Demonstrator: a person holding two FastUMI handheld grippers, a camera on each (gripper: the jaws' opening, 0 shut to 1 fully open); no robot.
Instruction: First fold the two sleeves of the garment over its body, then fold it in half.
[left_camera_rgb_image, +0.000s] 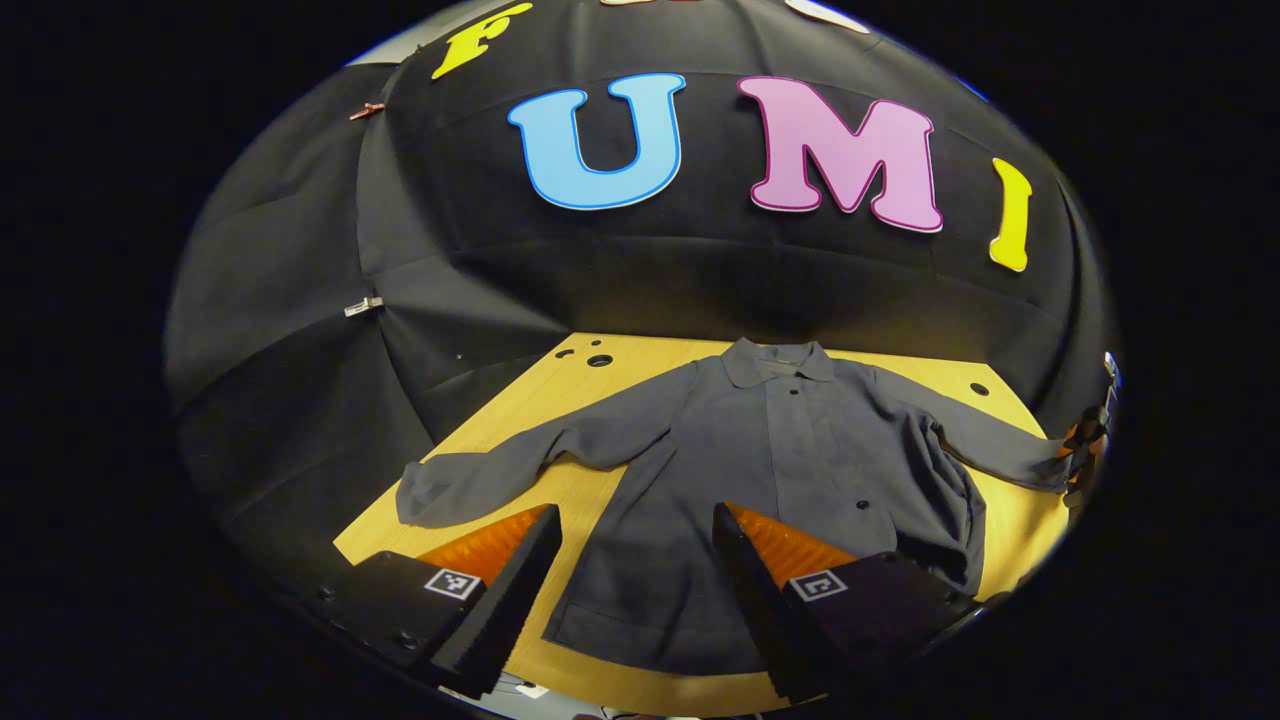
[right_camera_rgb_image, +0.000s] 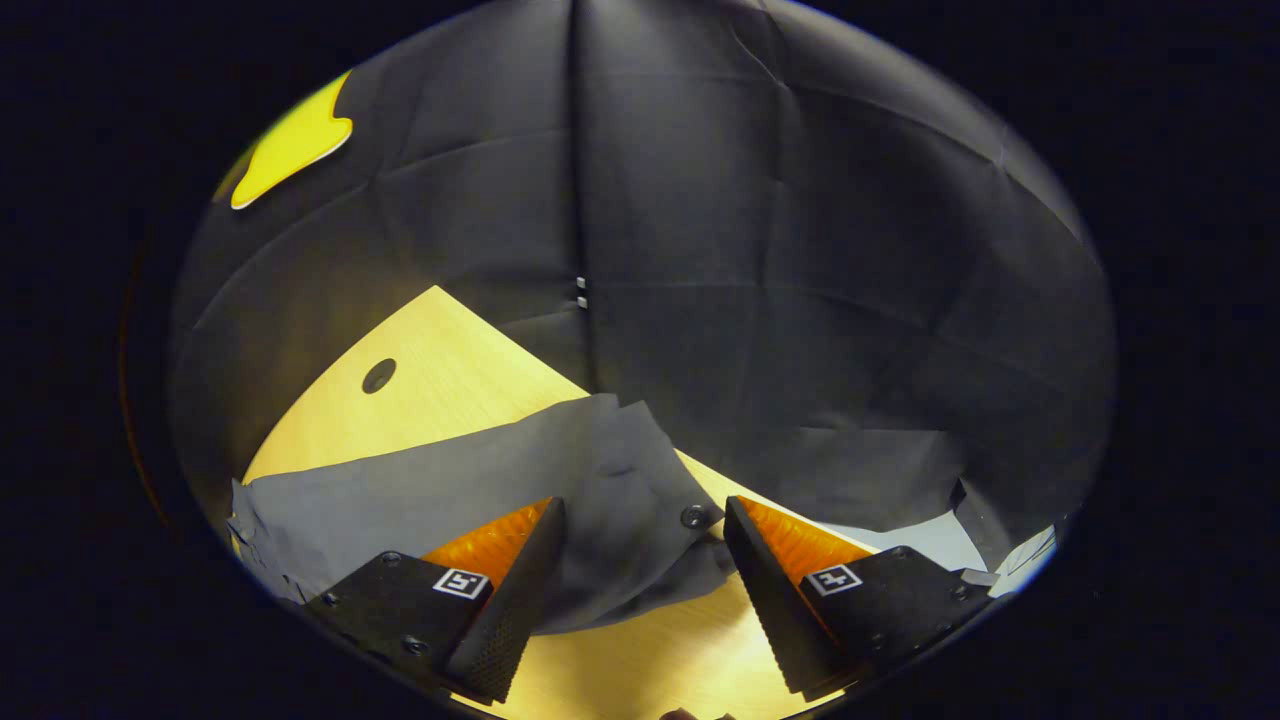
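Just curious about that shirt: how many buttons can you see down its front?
2 on the shirt in the left gripper view: one button below the collar, one lower down. Folds may hide others.

L gripper (left_camera_rgb_image: 632, 560), left gripper view: two wedge-shaped fingers, each w/ ribbed inner face and finely stippled edge strip tapering to a tip. Each finger sits on a flat, matte black mount block w/ small square black-and-white fiducial marker on top; small dark screw heads along the L block's outer edge. R gripper (right_camera_rgb_image: 645, 555), right gripper view: same build, wedge fingers, ribbed inner faces, dotted-texture edges, one square marker per block, round screw heads near block corners. Second gripper's body at far R edge of left gripper view, too small to detail.
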